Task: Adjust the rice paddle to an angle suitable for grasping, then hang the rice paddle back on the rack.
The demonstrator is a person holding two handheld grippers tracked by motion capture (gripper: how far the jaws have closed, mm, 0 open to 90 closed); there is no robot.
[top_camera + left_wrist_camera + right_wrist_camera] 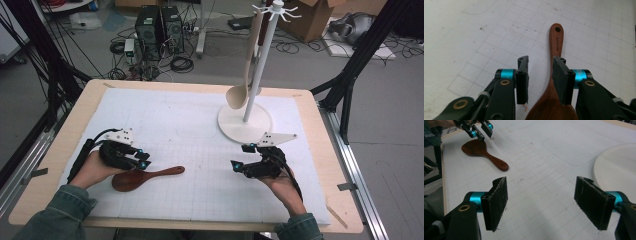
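Observation:
A dark wooden rice spoon (pixel 150 176) lies flat on the white gridded mat (pixel 190 125), bowl to the left and handle pointing right. My left gripper (pixel 142 161) hovers over the bowl end. In the left gripper view its jaws (pixel 540 62) stand apart, one just over the neck of the spoon (pixel 555 42) and the other beside it, not pressing. My right gripper (pixel 241 156) rests right of centre, open with nothing between its pads (pixel 541 187). Far off in that view lie the spoon (pixel 491 158) and the left gripper (pixel 484 130).
A white hook stand (pixel 260 65) on a round base (pixel 245 122) stands at the back right, and a pale wooden ladle (pixel 245 70) hangs from it. Its base (pixel 616 162) lies just beyond my right gripper. Cables and computer cases sit on the floor behind the table.

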